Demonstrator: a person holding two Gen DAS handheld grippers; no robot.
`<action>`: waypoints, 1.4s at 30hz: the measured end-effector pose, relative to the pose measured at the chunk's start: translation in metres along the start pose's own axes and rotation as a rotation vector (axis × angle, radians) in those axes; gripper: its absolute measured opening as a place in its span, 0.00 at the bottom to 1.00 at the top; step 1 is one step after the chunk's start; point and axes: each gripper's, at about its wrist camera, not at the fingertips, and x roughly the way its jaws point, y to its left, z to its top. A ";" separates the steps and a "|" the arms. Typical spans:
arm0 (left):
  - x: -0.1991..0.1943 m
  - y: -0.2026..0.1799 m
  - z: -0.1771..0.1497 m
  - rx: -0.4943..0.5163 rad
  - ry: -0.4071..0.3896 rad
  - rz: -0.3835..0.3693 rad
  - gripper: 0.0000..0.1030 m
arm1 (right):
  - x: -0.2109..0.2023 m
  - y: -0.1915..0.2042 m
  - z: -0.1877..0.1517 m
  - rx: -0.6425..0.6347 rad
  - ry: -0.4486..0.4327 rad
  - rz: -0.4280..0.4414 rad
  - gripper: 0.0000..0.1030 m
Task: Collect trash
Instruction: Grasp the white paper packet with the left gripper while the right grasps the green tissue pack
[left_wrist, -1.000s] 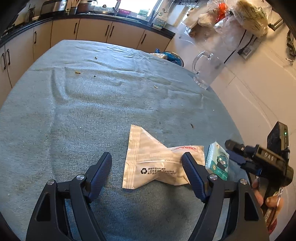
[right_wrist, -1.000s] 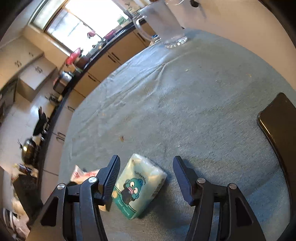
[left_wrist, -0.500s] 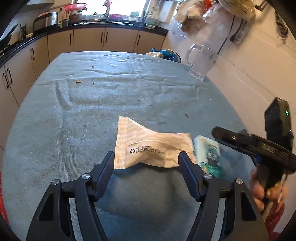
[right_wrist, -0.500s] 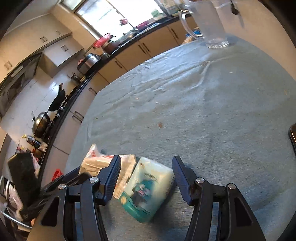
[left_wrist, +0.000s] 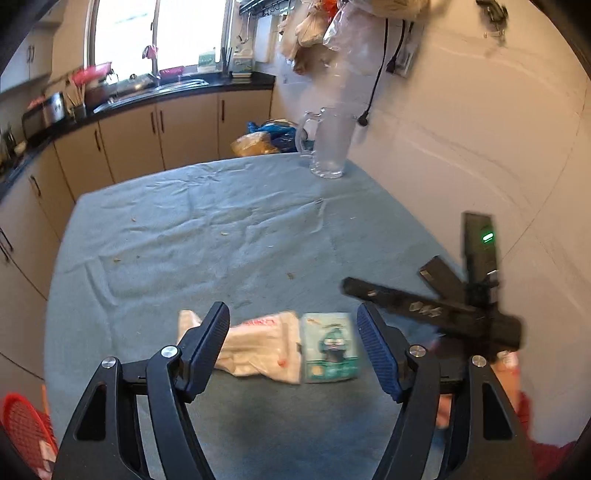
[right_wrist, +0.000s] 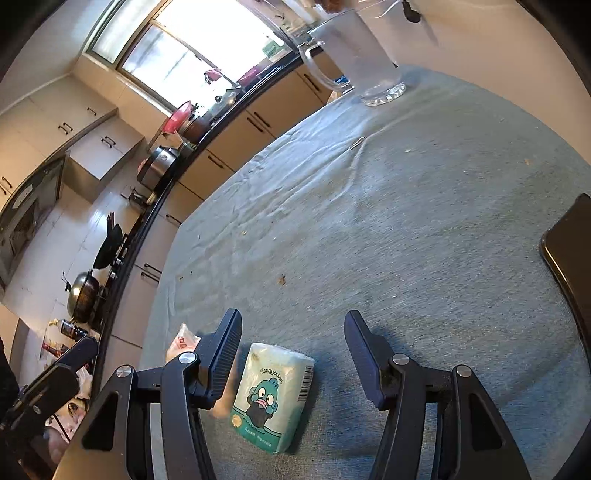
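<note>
The wrapper (left_wrist: 258, 347) lies flat on the cloth (left_wrist: 221, 229) near its front edge, touching the tissue pack (left_wrist: 330, 347) on its right. The left gripper (left_wrist: 291, 343) hangs above both, jaws wide and empty, having just been closing. The right gripper (right_wrist: 293, 354) is wide too, the pack (right_wrist: 271, 395) between its fingers, untouched. Behind them the cloth runs open to a jug (left_wrist: 328, 147) at the far edge. A phone (right_wrist: 570, 243) lies at the right edge.
</note>
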 end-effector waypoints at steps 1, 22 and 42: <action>0.006 0.004 -0.003 0.002 0.011 0.013 0.69 | 0.000 0.000 0.000 0.000 0.003 -0.001 0.61; 0.090 0.068 -0.020 0.155 0.207 -0.144 0.69 | 0.013 -0.002 0.001 -0.012 0.031 -0.052 0.61; 0.035 0.061 -0.072 -0.422 0.142 -0.013 0.81 | 0.010 0.003 -0.001 -0.028 0.025 -0.041 0.61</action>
